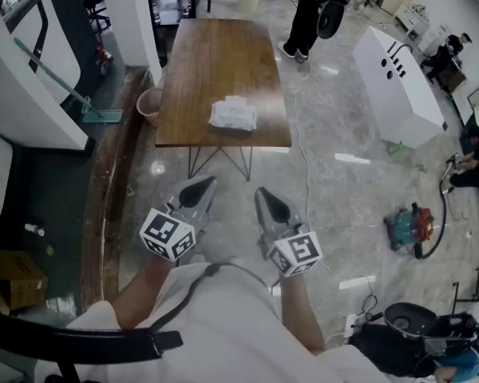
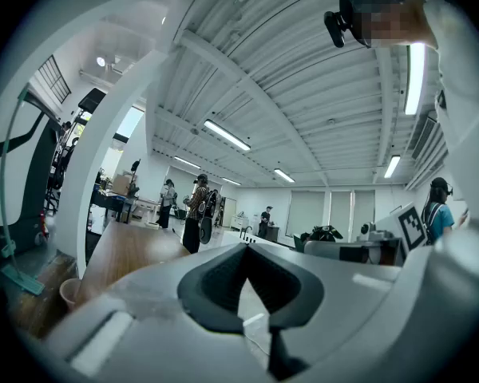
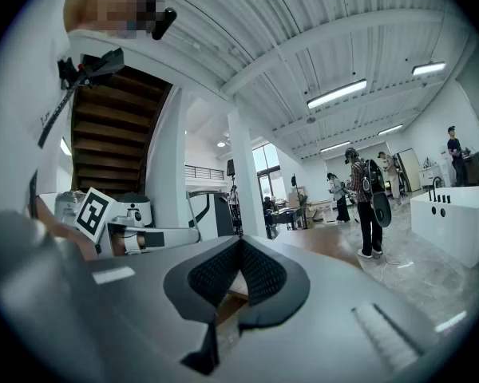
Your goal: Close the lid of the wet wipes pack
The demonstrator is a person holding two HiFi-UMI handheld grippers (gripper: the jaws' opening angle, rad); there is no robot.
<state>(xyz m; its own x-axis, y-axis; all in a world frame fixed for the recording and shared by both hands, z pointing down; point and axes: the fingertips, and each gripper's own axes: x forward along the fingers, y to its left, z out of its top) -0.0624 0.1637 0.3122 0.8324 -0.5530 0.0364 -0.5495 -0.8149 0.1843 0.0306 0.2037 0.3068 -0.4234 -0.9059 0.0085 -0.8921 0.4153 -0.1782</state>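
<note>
Head view shows the left hand-held gripper (image 1: 198, 191) and the right hand-held gripper (image 1: 269, 202) low in the middle of the frame. Both are clenched tight with nothing in them. The wet wipes pack (image 1: 233, 115) lies well apart from them, by the lower edge of the wooden bench (image 1: 215, 54), upper middle. Its lid is too small to make out. I think the closing has not started. Next, the person needs to step closer and press the lid down.

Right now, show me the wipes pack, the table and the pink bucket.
wipes pack (image 1: 233, 115): head view, middle of its white top.
table (image 1: 215, 54): head view, bare wood beyond the pack.
pink bucket (image 1: 148, 106): head view, its inside, left of the table.
</note>
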